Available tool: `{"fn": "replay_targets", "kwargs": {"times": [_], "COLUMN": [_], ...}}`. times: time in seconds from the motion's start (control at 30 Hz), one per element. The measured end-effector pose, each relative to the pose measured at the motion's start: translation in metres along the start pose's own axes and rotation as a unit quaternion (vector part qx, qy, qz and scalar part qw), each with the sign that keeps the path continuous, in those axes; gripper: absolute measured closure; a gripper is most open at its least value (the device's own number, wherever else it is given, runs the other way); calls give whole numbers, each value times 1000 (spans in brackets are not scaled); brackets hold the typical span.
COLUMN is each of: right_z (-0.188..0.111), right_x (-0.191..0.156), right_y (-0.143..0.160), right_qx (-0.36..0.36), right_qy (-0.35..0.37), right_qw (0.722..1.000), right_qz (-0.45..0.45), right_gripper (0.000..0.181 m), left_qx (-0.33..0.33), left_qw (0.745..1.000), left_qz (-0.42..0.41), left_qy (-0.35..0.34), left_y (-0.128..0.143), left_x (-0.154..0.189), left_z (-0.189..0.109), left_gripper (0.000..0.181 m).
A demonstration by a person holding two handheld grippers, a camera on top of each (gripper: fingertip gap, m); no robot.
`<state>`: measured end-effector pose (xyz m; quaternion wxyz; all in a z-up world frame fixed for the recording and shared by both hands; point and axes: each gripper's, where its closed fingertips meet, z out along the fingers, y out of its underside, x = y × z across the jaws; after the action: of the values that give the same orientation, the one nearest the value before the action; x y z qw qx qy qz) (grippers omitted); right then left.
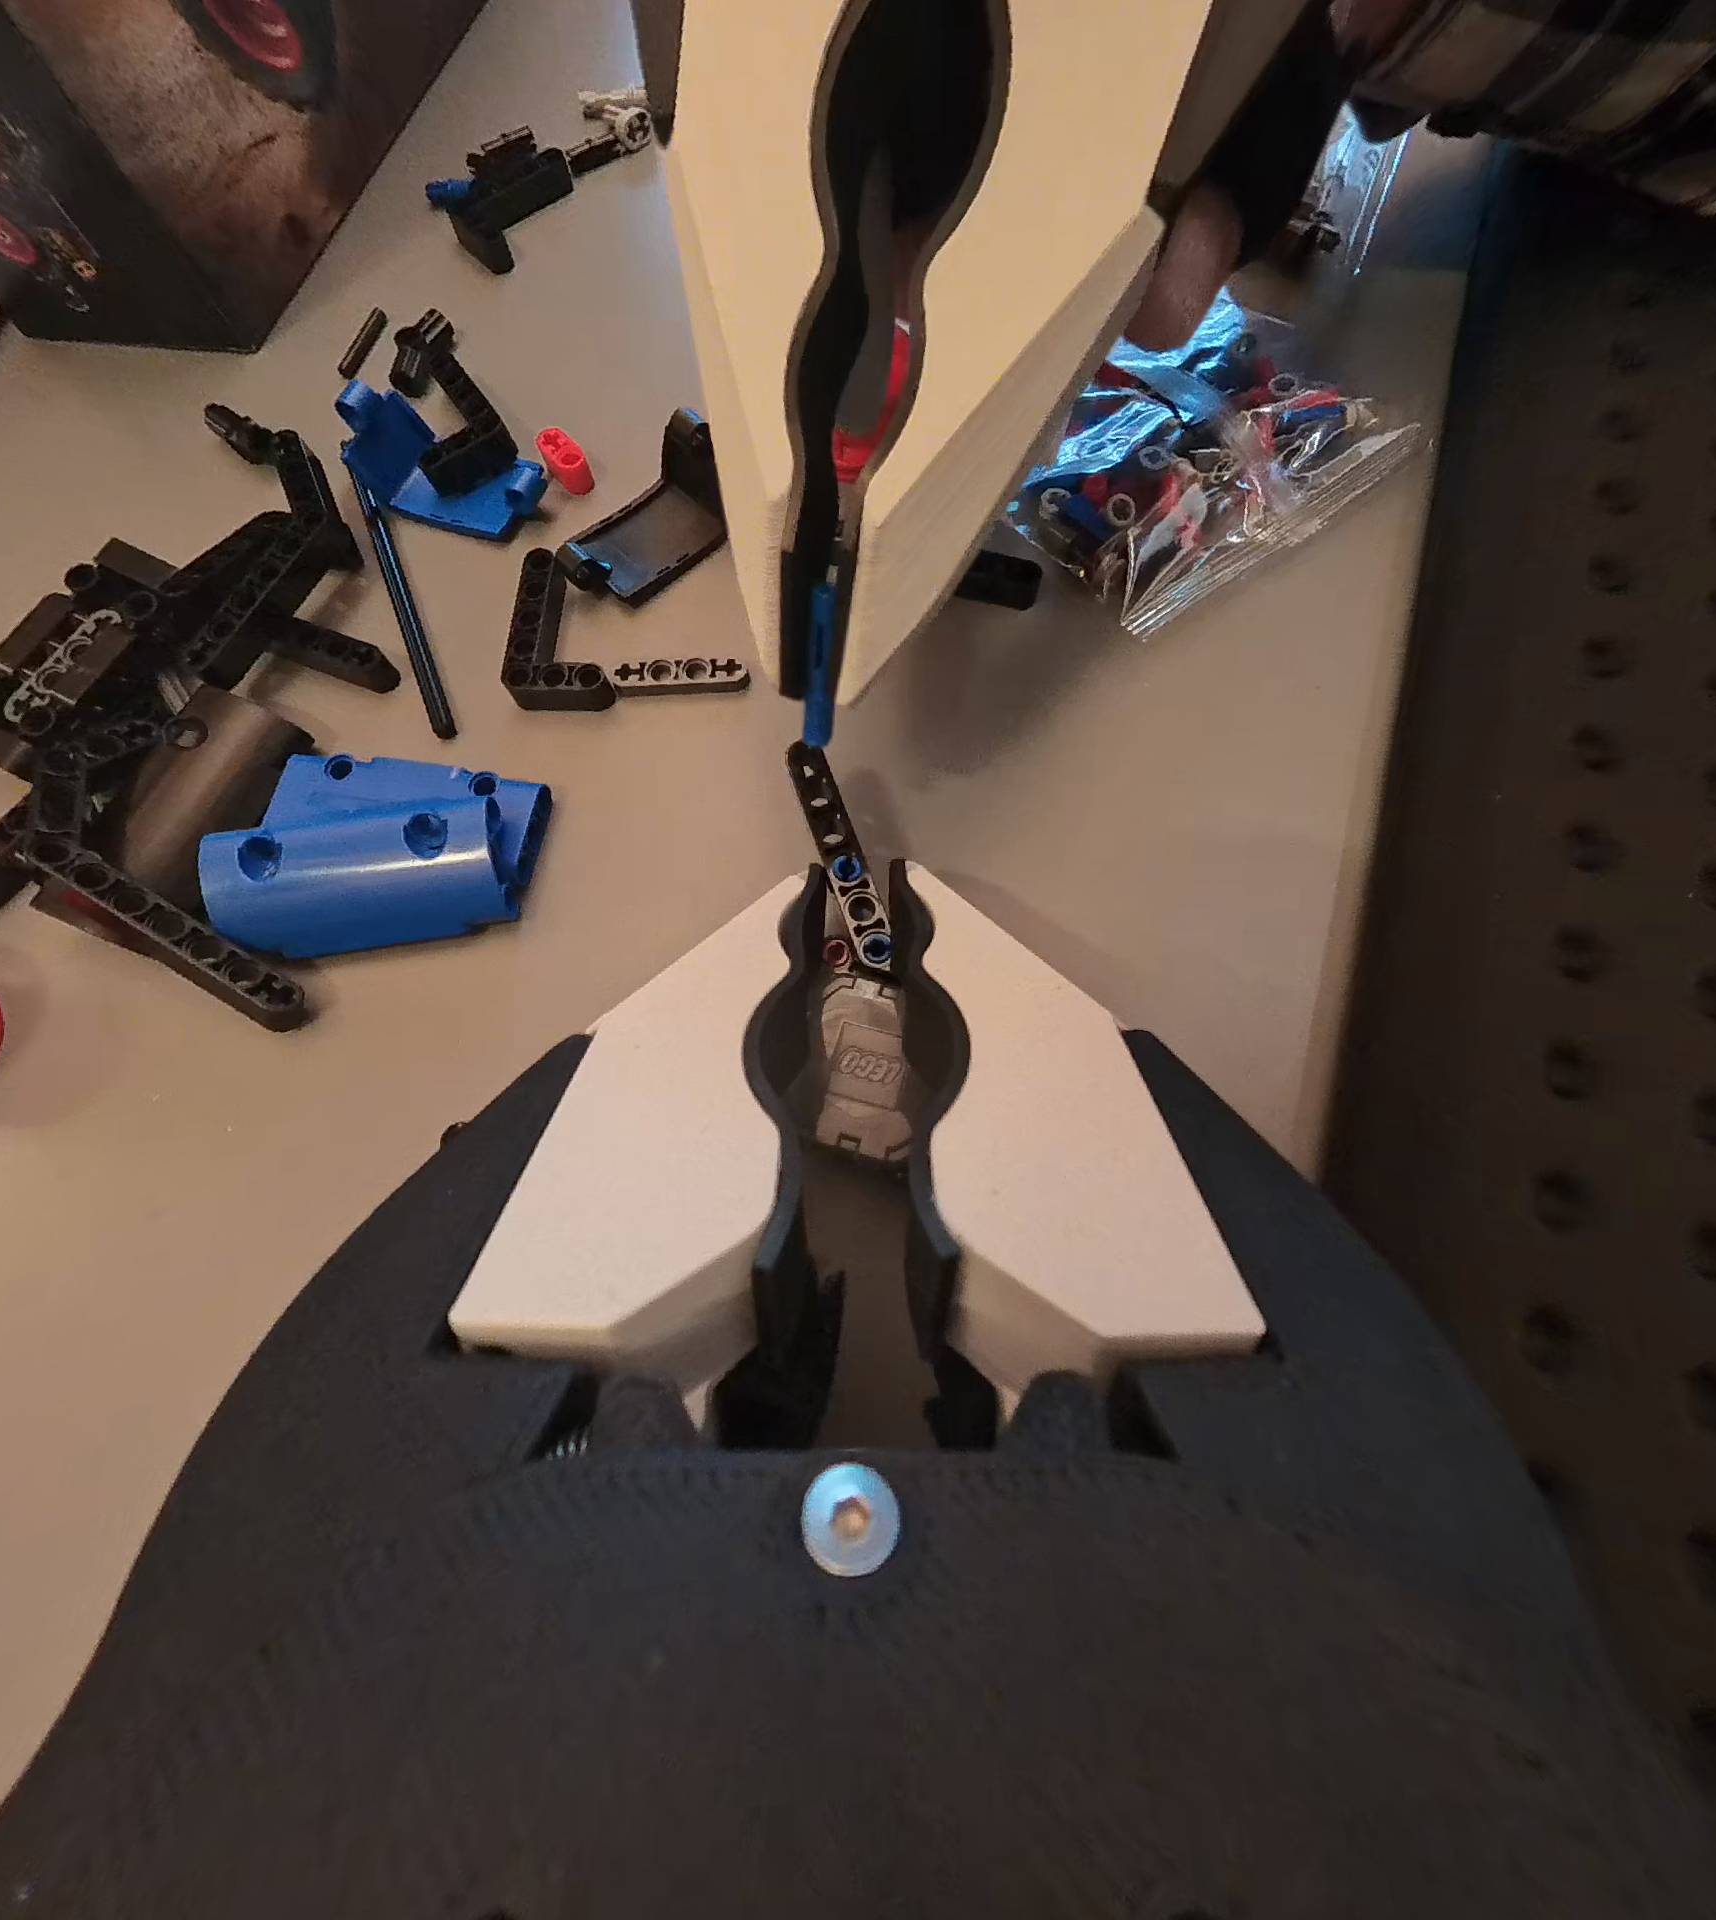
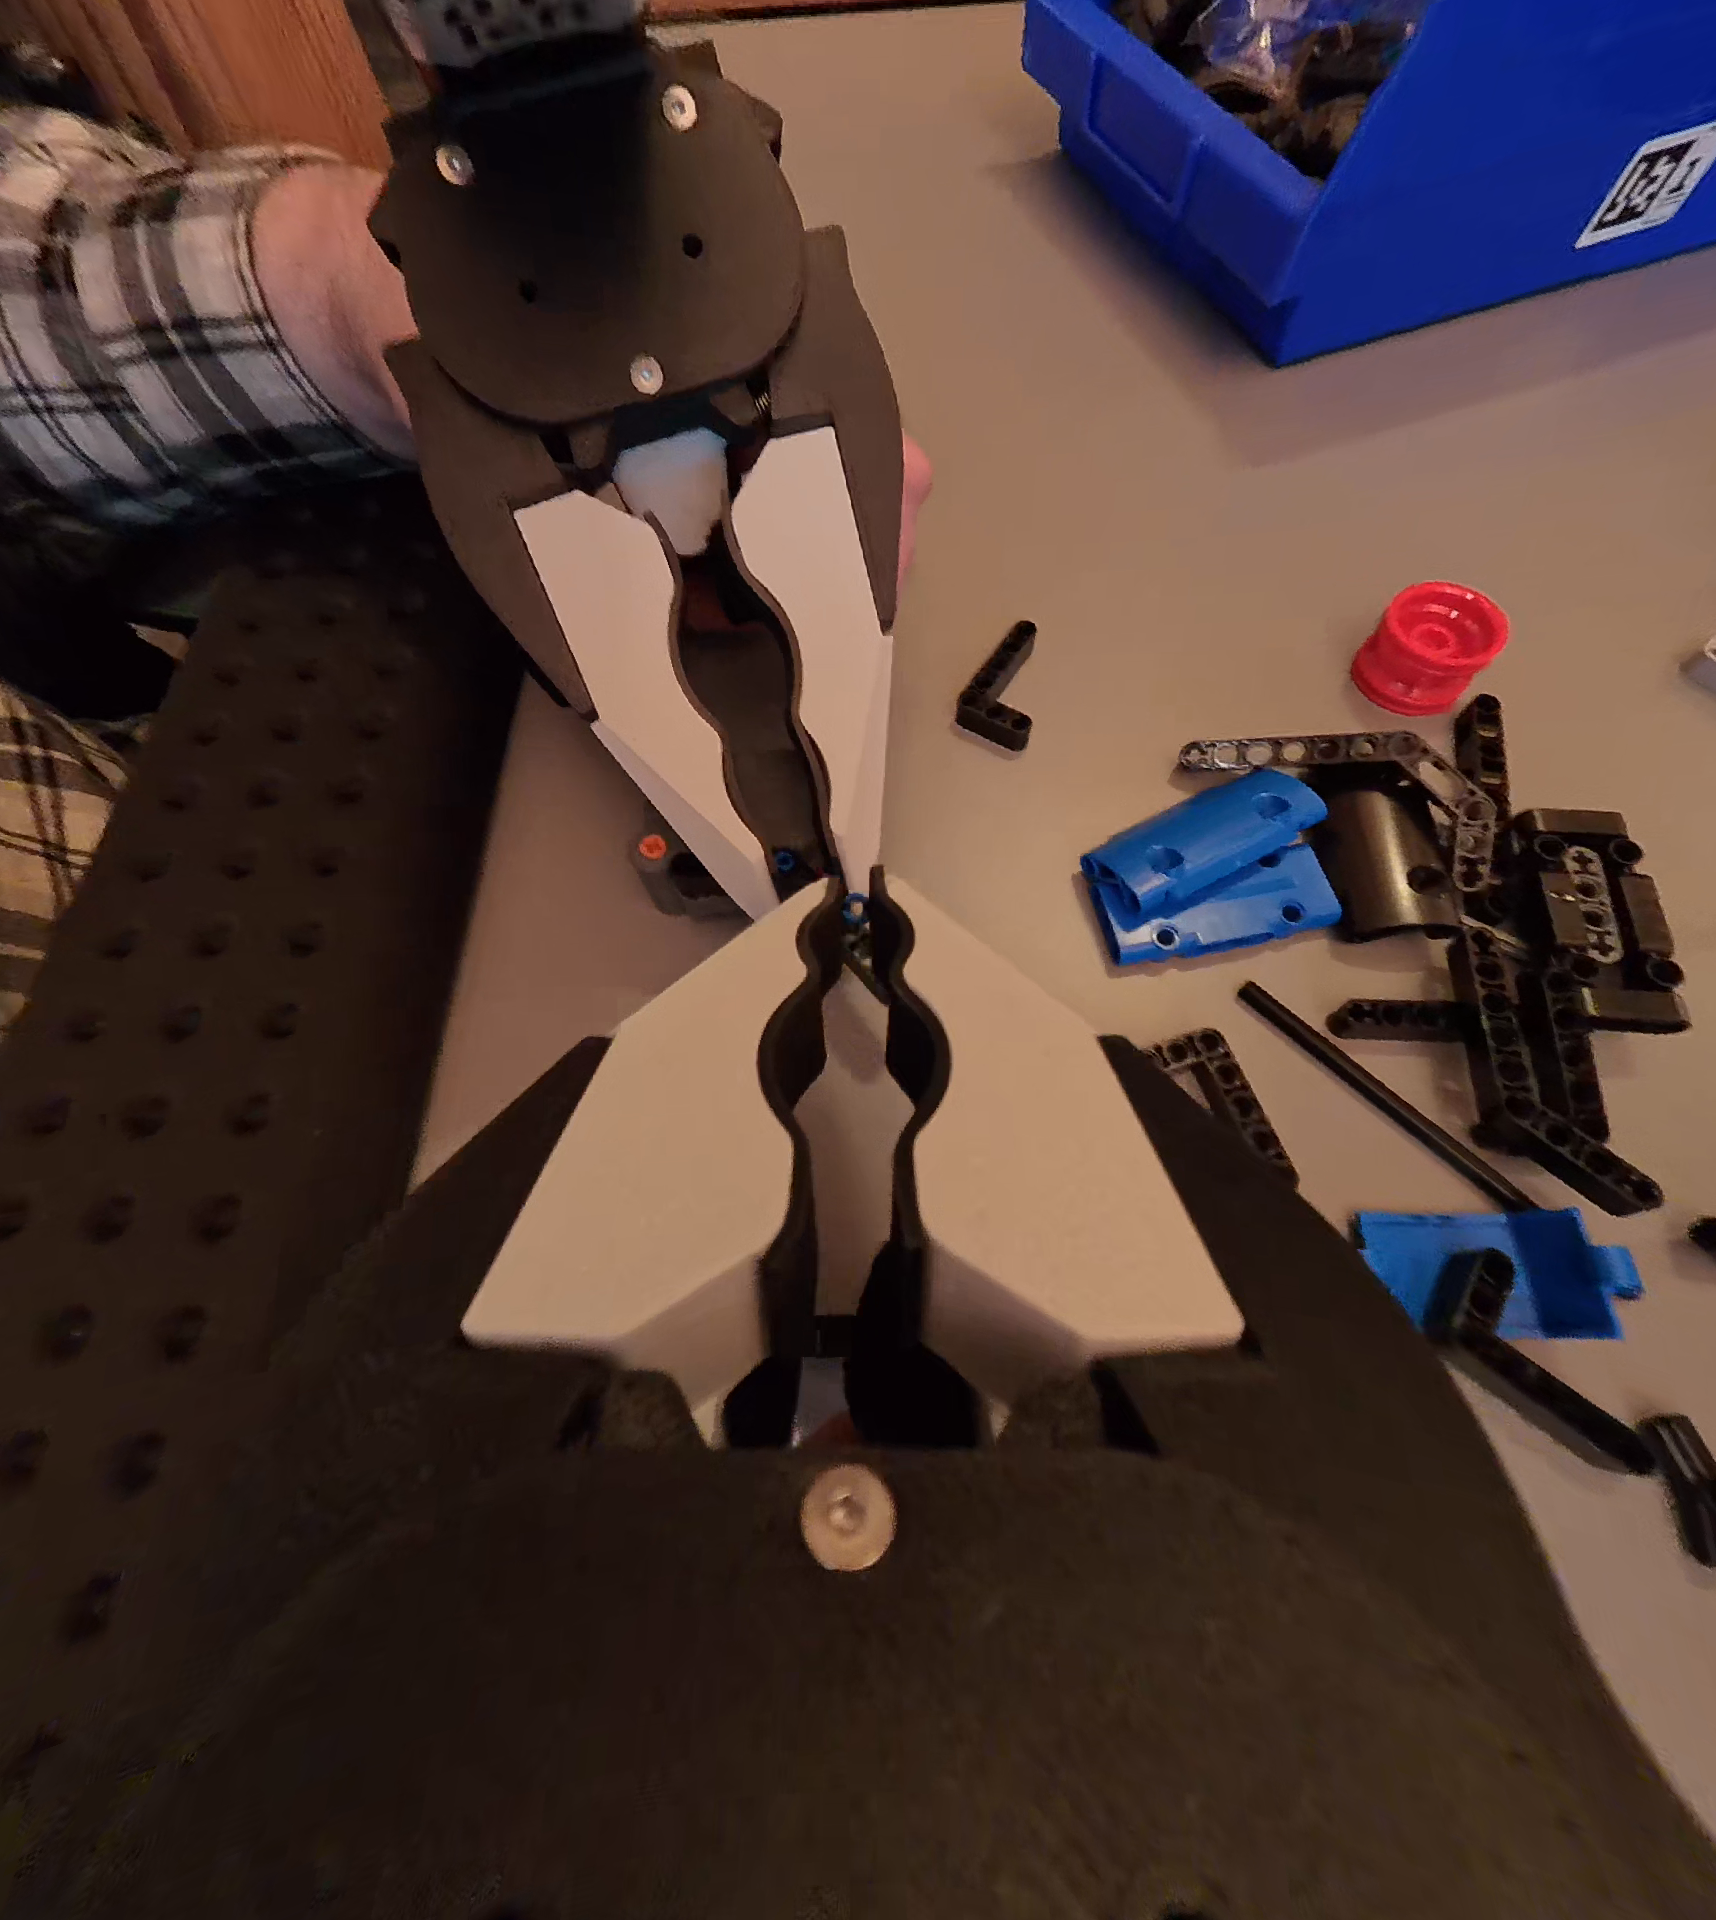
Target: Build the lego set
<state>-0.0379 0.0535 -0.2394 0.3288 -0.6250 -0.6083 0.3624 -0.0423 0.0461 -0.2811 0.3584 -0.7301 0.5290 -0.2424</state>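
My left gripper (image 1: 852, 894) clamps a thin black holed beam (image 1: 826, 821) above the grey table (image 1: 1093, 831), its jaws closed on the beam's lower end, where blue pins sit in the holes. A grey block (image 1: 859, 1081) shows farther back between the same fingers; whether it is joined to the beam I cannot tell. Opposite, my right gripper (image 1: 812, 665) pinches a blue pin (image 1: 819, 665), jaws clenched on it, the pin's free tip right at the beam's upper end. The right wrist view shows the two grippers nose to nose, the pin (image 2: 855, 910) seen end-on between my right fingertips.

Three containers frame the work. A blue bin (image 2: 1436, 218) stands at the table's far side in the right wrist view, heaped with dark pieces and some blue ones, a white tag on its front. A clear plastic bag (image 1: 1238, 457) beside the right gripper holds small red, blue and grey pieces. A dark printed box (image 1: 137, 177) stands at the far left of the left wrist view; its contents are hidden.

Loose on the table lie a blue curved panel (image 1: 366, 862), a black beam assembly (image 1: 106, 707), a long black axle (image 1: 407, 613), a black L-shaped beam (image 2: 997, 688) and a red wheel hub (image 2: 1430, 646). A plaid sleeve (image 2: 95, 301) reaches in behind the left gripper.
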Motion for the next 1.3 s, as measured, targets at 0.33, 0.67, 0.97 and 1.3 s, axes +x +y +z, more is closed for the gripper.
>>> {"fn": "replay_targets", "kwargs": {"times": [0.33, 0.67, 0.97, 1.3], "right_z": [6, 3, -3, 5], "right_x": [-3, 2, 4, -6], "right_y": [7, 19, 20, 19], "right_qx": [-17, -55, -49, -53], "right_qy": [-21, 14, 16, 7], "right_qw": [999, 998, 999, 998], "right_qz": [21, -15, -8, -32], "right_gripper": [179, 179, 179, 179], "left_qx": [0, -1, 0, 0], "left_qw": [1000, 1000, 1000, 1000], "left_qz": [3, 5, 4, 7], "left_qy": [-1, -3, -1, -3], "left_y": [-1, -1, -1, -2], "left_x": [0, 0, 0, 0], "left_z": [1, 1, 1, 2], "left_gripper": [172, 172, 172, 172]}}
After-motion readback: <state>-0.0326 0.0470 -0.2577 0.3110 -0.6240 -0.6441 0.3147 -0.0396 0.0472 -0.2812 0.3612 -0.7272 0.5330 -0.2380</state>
